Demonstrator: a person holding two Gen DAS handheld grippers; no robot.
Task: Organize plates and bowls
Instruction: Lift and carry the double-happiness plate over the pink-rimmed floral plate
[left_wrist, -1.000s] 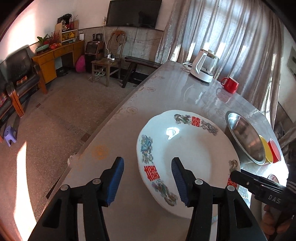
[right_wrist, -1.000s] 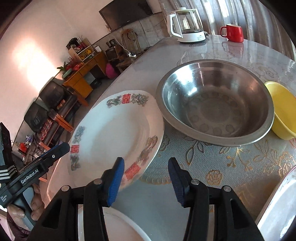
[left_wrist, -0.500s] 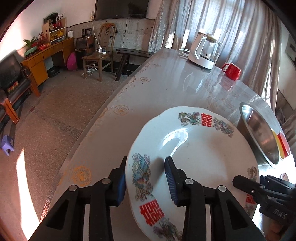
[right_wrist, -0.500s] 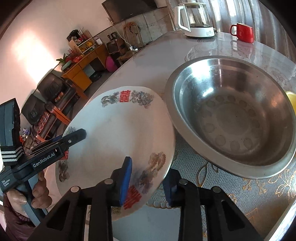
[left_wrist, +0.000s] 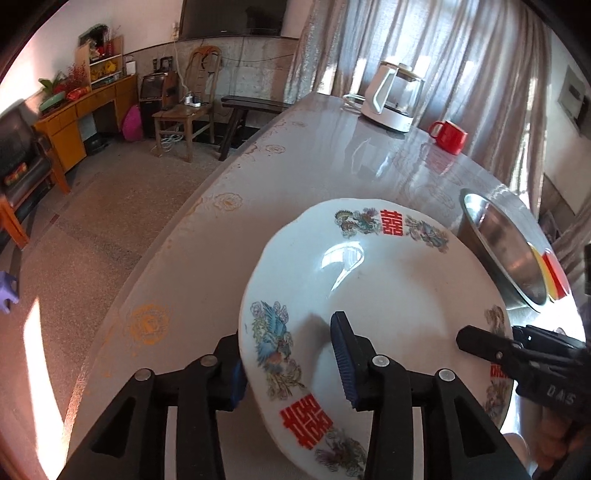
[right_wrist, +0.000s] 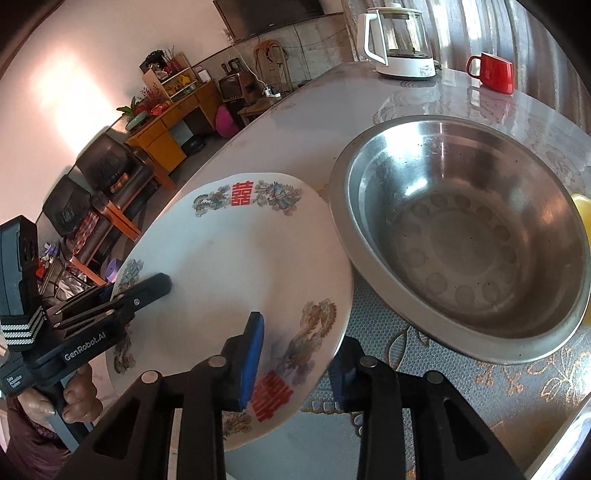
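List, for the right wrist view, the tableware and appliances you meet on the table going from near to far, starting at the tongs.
Right tongs → decorated plate → steel bowl → red mug → white kettle.

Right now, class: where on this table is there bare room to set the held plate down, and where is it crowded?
Bare table runs from the decorated plate to the kettle and red mug. It is crowded where the steel bowl, with a yellow bowl past it, borders the plate.
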